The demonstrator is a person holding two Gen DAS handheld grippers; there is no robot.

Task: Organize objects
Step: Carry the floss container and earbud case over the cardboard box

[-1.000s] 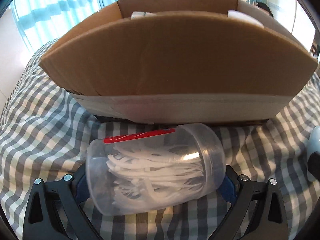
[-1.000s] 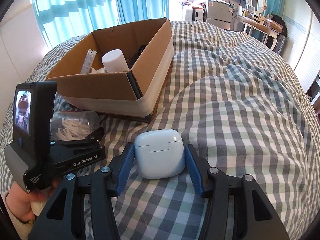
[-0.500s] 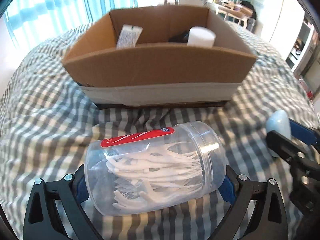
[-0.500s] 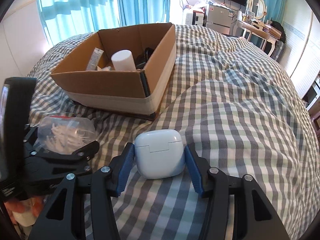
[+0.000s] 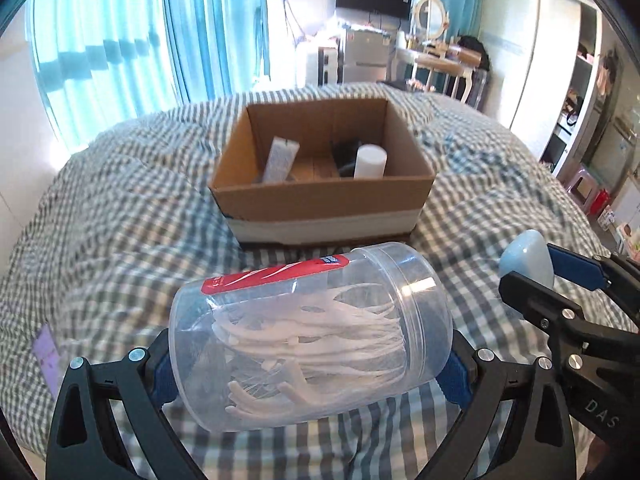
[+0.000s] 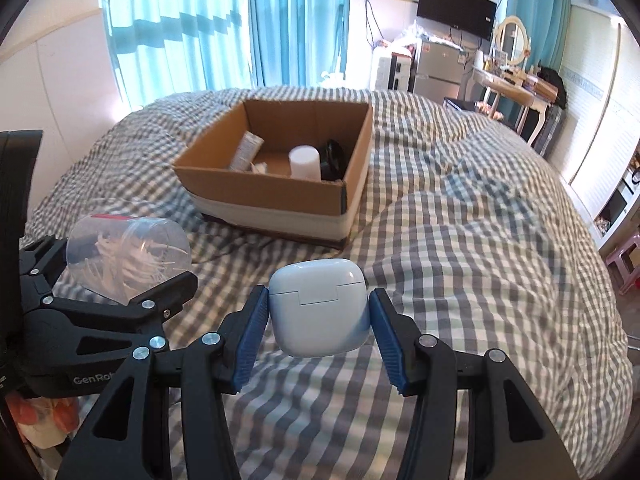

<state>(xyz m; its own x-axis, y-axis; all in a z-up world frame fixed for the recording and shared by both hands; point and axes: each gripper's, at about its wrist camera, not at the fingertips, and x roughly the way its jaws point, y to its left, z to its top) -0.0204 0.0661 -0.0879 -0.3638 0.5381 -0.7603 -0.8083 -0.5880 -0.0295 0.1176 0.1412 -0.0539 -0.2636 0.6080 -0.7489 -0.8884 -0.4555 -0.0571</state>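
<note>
My left gripper (image 5: pixel 308 364) is shut on a clear plastic jar of white floss picks (image 5: pixel 308 336) with a red label, held sideways above the bed; the jar also shows in the right wrist view (image 6: pixel 124 256). My right gripper (image 6: pixel 318 320) is shut on a white earbud case (image 6: pixel 318 306), also lifted; the case shows at the right of the left wrist view (image 5: pixel 526 258). An open cardboard box (image 5: pixel 324 200) sits ahead on the bed, and also shows in the right wrist view (image 6: pixel 276 200). It holds a white cylinder (image 6: pixel 305 162), a tube (image 6: pixel 246 152) and a dark object (image 6: pixel 334 158).
The checked duvet (image 6: pixel 460 248) covers the whole bed, with humps to the right of the box. Blue curtains (image 6: pixel 200 32) hang behind. A fridge, dressing table and shelves stand beyond the bed at the right. A purple patch (image 5: pixel 48 354) lies low left.
Both grippers have risen and drawn back with their loads; the box now looks smaller and lower, and its inside is in full view. Both grips are unchanged.
</note>
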